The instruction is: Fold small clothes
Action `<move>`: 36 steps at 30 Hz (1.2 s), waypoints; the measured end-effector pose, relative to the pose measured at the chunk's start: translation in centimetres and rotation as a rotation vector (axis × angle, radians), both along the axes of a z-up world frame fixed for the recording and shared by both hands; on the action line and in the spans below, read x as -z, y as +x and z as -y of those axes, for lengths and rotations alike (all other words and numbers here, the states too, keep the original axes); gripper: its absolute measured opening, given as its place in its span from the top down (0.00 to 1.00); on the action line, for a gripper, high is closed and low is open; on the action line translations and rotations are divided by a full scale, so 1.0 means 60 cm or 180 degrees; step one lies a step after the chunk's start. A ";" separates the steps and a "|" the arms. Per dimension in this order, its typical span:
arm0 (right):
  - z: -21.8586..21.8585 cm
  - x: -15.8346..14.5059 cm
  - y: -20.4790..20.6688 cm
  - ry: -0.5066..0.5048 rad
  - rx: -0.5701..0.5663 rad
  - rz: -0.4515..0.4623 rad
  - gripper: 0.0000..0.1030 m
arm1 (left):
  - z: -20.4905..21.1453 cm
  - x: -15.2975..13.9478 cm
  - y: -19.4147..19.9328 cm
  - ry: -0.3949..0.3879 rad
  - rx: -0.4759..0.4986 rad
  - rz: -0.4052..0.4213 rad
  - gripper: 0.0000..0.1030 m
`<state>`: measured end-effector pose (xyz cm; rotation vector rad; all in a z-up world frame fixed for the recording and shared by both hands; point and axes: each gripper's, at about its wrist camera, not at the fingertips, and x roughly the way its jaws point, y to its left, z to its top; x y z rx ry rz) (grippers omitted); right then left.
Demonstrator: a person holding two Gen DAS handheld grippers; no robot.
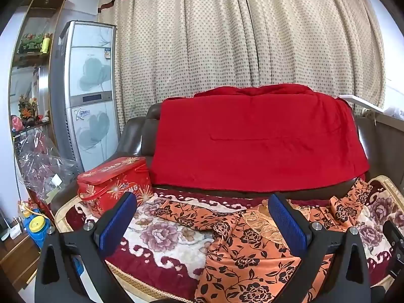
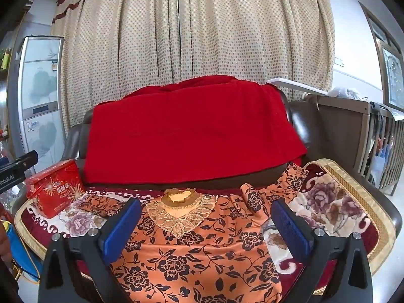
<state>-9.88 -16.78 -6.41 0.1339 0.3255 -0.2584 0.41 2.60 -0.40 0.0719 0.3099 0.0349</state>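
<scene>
An orange floral garment lies spread flat on a flowered sofa blanket, directly beneath and ahead of the right tool, lace collar pointing away toward the sofa back. The left tool hovers over its left sleeve. Both tools gape wide, empty. "Robot.AI" is readable on the left tool's side; the red gift box's lettering is unclear.

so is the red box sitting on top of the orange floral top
No, the red box stands on the floral blanket, left of the orange floral top.
</scene>
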 end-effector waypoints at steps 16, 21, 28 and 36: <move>0.005 0.012 0.011 0.0049 0.0029 -0.0055 0.00 | -0.002 0.007 0.013 0.0052 -0.0025 -0.0023 0.00; 0.008 0.015 0.019 0.0039 0.0026 -0.0048 0.00 | -0.004 0.011 0.022 0.0072 -0.0061 -0.0023 0.00; 0.019 0.023 0.046 0.0044 0.0027 -0.0050 0.00 | -0.001 0.028 0.054 0.0117 -0.0107 -0.0090 0.00; 0.082 0.052 0.102 0.0315 0.0115 -0.0171 0.00 | 0.031 0.053 0.108 0.0206 -0.0093 -0.0225 0.00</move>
